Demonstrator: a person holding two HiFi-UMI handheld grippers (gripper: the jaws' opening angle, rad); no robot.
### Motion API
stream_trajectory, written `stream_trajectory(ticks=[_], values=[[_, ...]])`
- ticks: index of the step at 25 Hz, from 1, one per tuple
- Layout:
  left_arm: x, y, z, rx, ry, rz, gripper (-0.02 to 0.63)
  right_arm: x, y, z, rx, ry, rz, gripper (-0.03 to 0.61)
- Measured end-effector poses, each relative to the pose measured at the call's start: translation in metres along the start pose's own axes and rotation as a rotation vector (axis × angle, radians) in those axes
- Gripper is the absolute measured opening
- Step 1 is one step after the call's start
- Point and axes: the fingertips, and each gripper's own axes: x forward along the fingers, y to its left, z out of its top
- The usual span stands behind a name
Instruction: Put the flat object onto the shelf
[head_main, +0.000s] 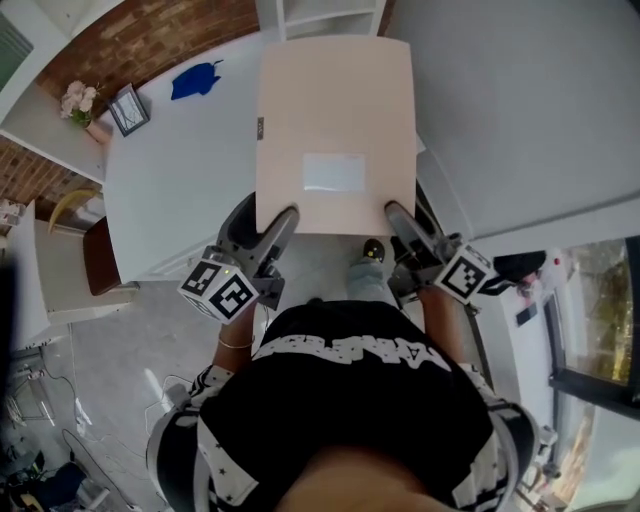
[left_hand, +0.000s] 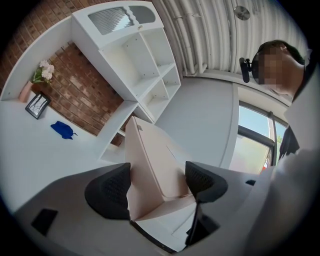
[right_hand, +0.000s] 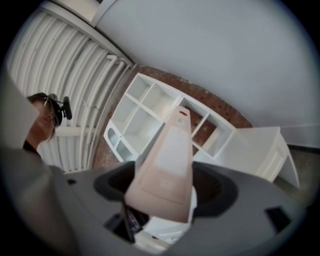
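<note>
A flat pale-pink folder (head_main: 335, 130) with a white label is held level in front of the person, above the white table (head_main: 160, 190). My left gripper (head_main: 272, 222) is shut on its near left corner, and my right gripper (head_main: 398, 216) is shut on its near right corner. The left gripper view has the folder (left_hand: 150, 165) edge-on between the black pads. In the right gripper view the folder (right_hand: 167, 167) also runs between the pads, pointing toward the white cubby shelf (right_hand: 150, 112). The same shelf (left_hand: 135, 65) stands ahead against a brick wall.
On the table lie a blue cloth (head_main: 195, 80), a small framed picture (head_main: 129, 109) and a pot of pink flowers (head_main: 80, 103). A chair (head_main: 95, 255) stands at the table's left. The person's foot (head_main: 372, 272) shows on the grey floor below the folder.
</note>
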Motion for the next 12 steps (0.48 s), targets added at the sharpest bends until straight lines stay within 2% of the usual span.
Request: stream_trajectory(ticks=[12], values=[[0.071,-0.002,-0.005,0.019,-0.036,0.083,0.360,0.021,-0.057,0.062,0.017,0.060,0.071,0.371]])
